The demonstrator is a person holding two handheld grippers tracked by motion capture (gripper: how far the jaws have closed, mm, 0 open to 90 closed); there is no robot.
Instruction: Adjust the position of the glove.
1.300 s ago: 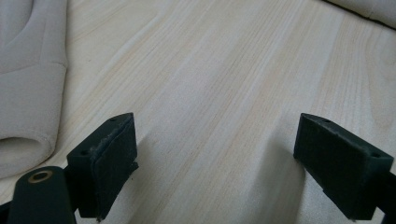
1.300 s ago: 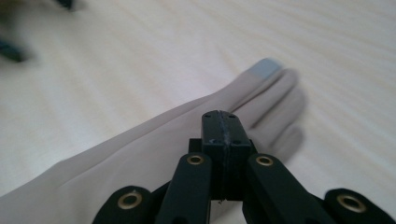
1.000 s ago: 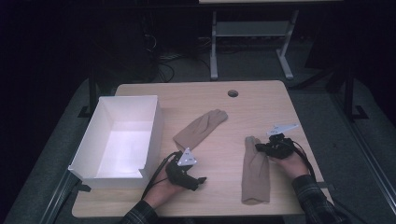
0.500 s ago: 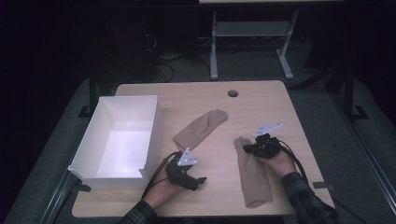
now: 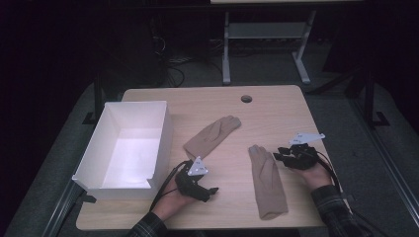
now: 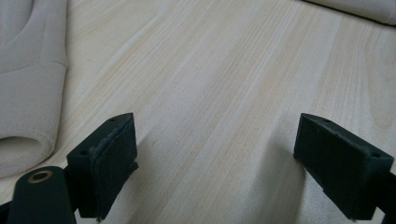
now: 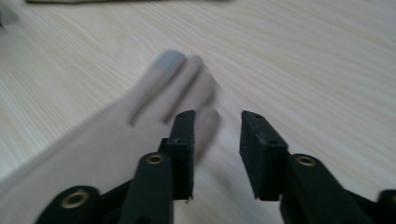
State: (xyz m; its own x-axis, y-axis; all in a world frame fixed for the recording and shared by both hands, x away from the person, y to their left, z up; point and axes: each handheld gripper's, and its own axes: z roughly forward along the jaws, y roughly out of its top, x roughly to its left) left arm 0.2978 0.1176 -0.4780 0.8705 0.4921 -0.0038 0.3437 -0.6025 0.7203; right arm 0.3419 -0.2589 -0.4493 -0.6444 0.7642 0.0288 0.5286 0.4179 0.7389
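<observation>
My right gripper is part-spread at the fingertips of the glove near the table's front-right edge. I'd lower, straddle one finger, then close. Left gripper is spread wide, empty.

a: where does the high view look from?
b: from above the near edge, forward and down over the whole desk.
a: and the tool views?
b: each skims low along its own jaws, very close to the wood; the right one shares the glove with the high view.
</observation>
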